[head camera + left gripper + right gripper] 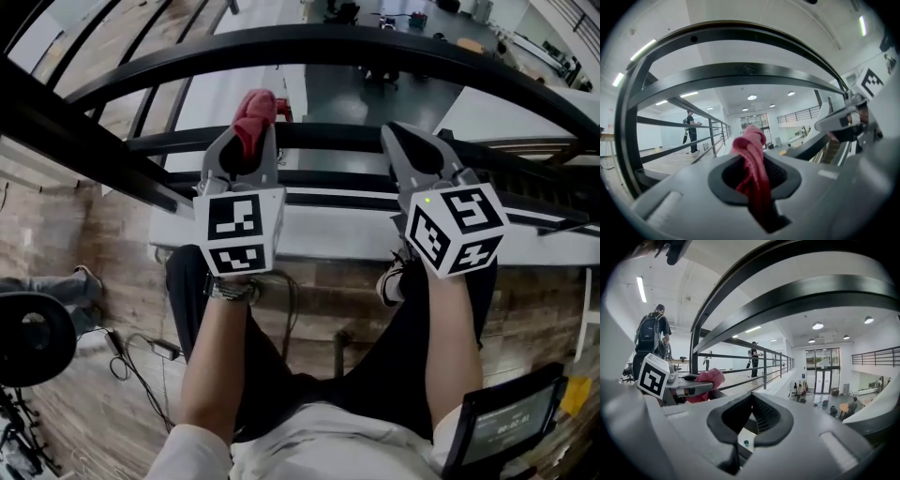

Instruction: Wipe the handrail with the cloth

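In the head view the black handrail [309, 42] arcs across the top, with lower black rails [328, 136] beneath it. My left gripper [246, 141] is shut on a red cloth [255, 112], which bunches up above the jaws just below the handrail. In the left gripper view the cloth [752, 164] hangs between the jaws, and the handrail [740, 75] curves overhead. My right gripper [405, 142] is beside it to the right, shut with nothing in it. The right gripper view shows the handrail [811, 291] above and the left gripper [689, 387] with the cloth [705, 378] at its left.
The person's legs stand on a wood floor behind the railing, with a black chair [33, 337] and cables at the left. A dark screen [511, 422] is at the bottom right. Beyond the rails is a drop to a lower floor. People [651, 338] stand along the balcony.
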{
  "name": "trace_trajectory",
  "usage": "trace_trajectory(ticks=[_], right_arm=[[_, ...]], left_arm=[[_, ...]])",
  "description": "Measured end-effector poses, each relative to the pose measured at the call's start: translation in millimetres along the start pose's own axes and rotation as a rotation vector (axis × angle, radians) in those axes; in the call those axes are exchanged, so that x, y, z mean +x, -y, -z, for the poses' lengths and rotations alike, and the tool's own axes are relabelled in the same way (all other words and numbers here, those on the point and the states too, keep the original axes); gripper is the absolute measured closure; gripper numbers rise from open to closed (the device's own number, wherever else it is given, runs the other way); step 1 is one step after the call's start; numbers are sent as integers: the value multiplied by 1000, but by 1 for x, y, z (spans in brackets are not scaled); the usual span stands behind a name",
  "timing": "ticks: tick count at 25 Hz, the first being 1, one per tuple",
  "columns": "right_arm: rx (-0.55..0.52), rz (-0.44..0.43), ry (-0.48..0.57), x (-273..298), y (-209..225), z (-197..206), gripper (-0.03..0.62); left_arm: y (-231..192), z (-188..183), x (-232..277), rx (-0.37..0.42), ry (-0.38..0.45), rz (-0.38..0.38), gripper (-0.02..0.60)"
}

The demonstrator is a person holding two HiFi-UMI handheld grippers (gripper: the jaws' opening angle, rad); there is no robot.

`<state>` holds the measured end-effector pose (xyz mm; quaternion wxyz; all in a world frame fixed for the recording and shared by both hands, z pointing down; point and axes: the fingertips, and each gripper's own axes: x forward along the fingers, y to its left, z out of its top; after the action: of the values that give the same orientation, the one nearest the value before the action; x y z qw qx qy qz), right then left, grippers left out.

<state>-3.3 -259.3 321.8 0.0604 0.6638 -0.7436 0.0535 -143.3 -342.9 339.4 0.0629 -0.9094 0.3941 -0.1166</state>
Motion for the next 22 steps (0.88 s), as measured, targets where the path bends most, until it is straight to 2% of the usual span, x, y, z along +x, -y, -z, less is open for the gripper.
trace_trajectory(ticks=[5, 13, 17, 22], right_arm=[[-10, 18, 25, -12, 7, -3, 592], [109, 72, 67, -24, 36, -4, 592], [139, 83, 84, -30, 44, -3, 592], [188, 116, 99, -41, 62, -1, 592]], left_arm=[[28, -6, 5, -10, -14, 48, 515], [51, -8, 14, 42, -37, 90, 515], [50, -3, 19, 6, -69, 93, 514], [71, -9, 27, -15, -126, 158, 514]])
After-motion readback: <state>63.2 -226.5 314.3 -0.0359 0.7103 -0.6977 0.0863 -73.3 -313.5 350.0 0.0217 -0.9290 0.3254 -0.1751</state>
